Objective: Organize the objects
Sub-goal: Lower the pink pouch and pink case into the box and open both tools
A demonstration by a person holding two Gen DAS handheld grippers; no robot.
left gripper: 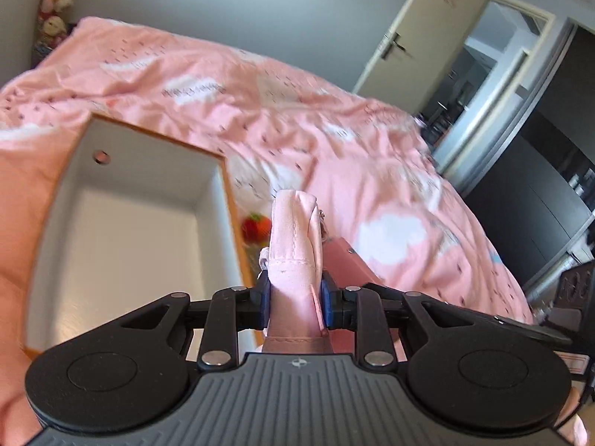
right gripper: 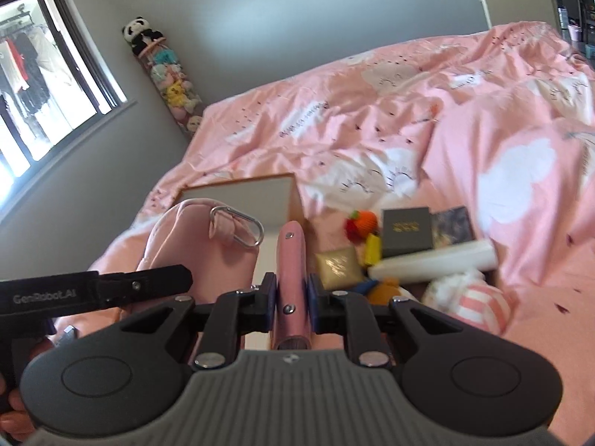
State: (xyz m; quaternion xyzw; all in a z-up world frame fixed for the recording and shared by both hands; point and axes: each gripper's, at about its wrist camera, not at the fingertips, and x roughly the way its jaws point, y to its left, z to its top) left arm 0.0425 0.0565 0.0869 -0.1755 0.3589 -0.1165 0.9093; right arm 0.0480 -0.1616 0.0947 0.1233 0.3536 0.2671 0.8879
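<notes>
Both claws are up off the pink bed (left gripper: 230, 85) and angled down toward it, side by side. In the left wrist view, the left claw (left gripper: 295, 297) sits at lower centre, its blue pads pressed onto the sides of a pale pink fabric pouch (left gripper: 293, 238), which stands up between them and reaches toward the middle of the frame. Just right of the pouch a dusty pink strap (left gripper: 349, 264) slants past the claw. To the left lies an open box (left gripper: 122, 223) with white inner walls and an orange rim, resting on the bed; its inside shows bare white. A red strawberry toy (left gripper: 256, 226) peeks out between the box wall and the pouch. In the right wrist view, the right claw (right gripper: 292, 299) is closed tight on that pink strap (right gripper: 293, 260), which runs straight up between the pads, two rivets showing. At lower left the other tool's black handle crosses the frame, with fingers (right gripper: 15, 409) wrapped below it. The pouch (right gripper: 197, 245) hangs left of centre, with a silver carabiner (right gripper: 238, 226) clipped to its loop. Right of the strap a heap lies on the bed: a grey box (right gripper: 407, 230), a gold packet (right gripper: 338, 265), a white roll (right gripper: 431, 265) and a pink striped cloth (right gripper: 472, 304).
</notes>
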